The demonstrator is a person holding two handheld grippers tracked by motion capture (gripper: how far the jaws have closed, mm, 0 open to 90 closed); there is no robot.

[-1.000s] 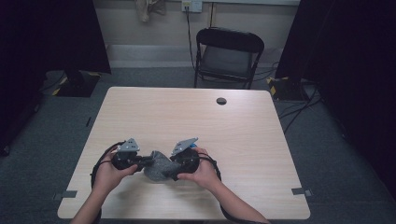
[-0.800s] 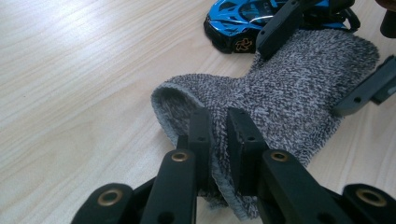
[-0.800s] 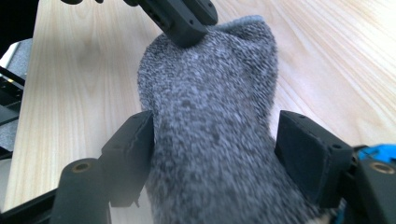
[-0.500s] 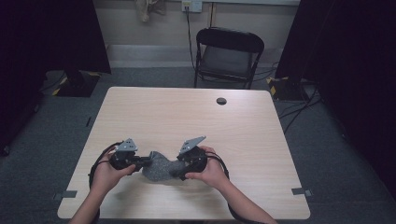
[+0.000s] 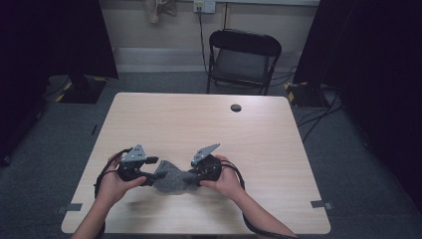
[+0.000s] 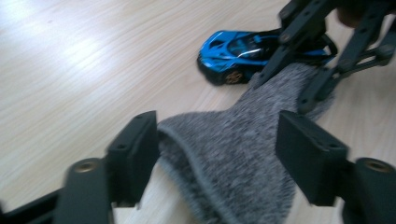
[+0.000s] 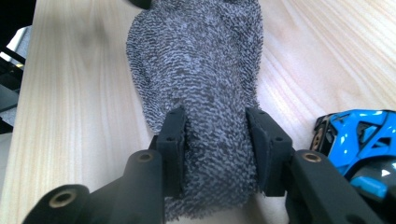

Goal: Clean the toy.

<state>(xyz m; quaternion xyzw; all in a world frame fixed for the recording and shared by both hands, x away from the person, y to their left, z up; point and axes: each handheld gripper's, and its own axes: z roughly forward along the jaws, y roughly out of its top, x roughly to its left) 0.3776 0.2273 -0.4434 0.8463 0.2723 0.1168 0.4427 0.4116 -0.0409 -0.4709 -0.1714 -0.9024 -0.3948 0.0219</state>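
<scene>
A grey knitted sock (image 5: 171, 178) lies on the wooden table (image 5: 199, 124) between both hand-held grippers. My left gripper (image 5: 149, 175) (image 6: 217, 154) stands open; its jaws have just been opening, and the sock's cuff (image 6: 233, 154) lies loose between them. My right gripper (image 5: 195, 175) (image 7: 215, 140) has just been closing, and its pads now press on the sock's other end (image 7: 205, 70). A blue toy car (image 6: 233, 51) (image 7: 359, 140) sits on the table beside the right gripper, close to the sock.
A small black round cap (image 5: 236, 107) sits near the table's far edge. A black folding chair (image 5: 244, 55) stands beyond the table, with cables on the floor at the right. Bare wood stretches across the far half.
The right gripper has edged slightly to the right, away from the left one. The sock stays between them, and both hands have kept near the table's front.
</scene>
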